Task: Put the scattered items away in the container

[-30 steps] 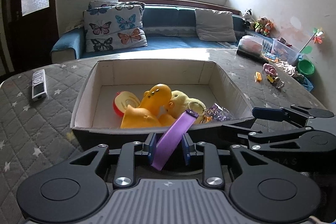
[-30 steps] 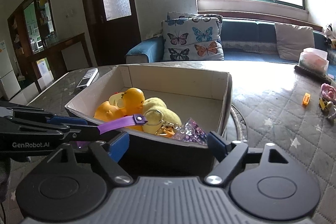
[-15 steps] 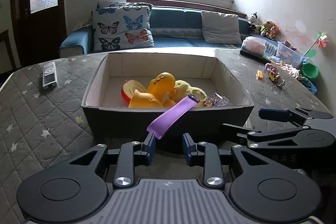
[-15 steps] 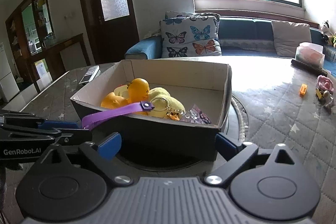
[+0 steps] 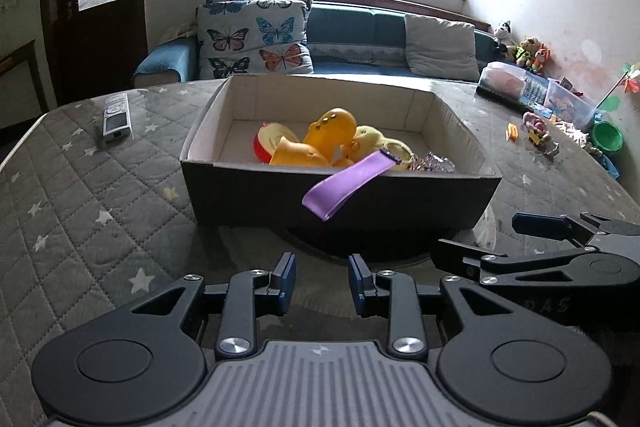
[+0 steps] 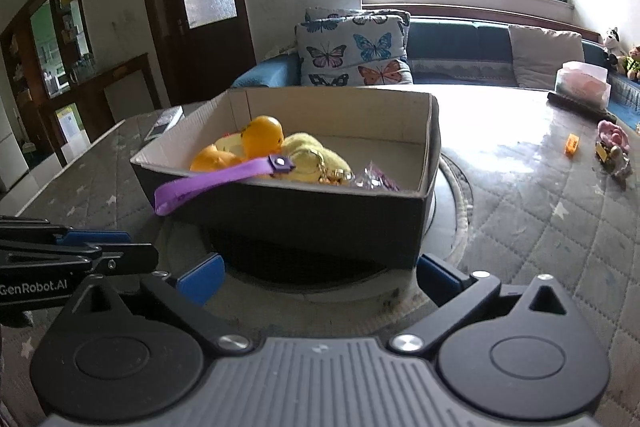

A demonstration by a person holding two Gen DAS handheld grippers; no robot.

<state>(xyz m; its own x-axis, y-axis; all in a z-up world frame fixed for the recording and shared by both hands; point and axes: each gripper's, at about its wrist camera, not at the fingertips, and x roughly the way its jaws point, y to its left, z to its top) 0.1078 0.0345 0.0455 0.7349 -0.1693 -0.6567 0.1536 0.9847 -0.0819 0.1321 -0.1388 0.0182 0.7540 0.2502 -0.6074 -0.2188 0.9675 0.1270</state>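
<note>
From the left wrist view, the left gripper (image 5: 322, 283) hangs in front of the box (image 5: 340, 195) with its fingers parted and nothing between them. The purple strap (image 5: 346, 185) is draped over the near wall, its ring end inside among the orange duck (image 5: 330, 129), a yellow soft toy (image 5: 370, 139) and a red toy (image 5: 268, 143), its loop end dangling outside. A remote (image 5: 117, 117) lies on the quilted table (image 5: 80, 195), well apart from the box. From the right wrist view, the right gripper (image 6: 318, 277) is spread wide and empty, just before the box (image 6: 320, 211); the strap (image 6: 216, 183) again hangs over the rim. Small toys (image 6: 610, 147) and an orange block (image 6: 572, 143) sit far off to the right. The likely trouble is the strap: with so much of it outside, its weight or a nudge to the box could pull it back out.
</note>
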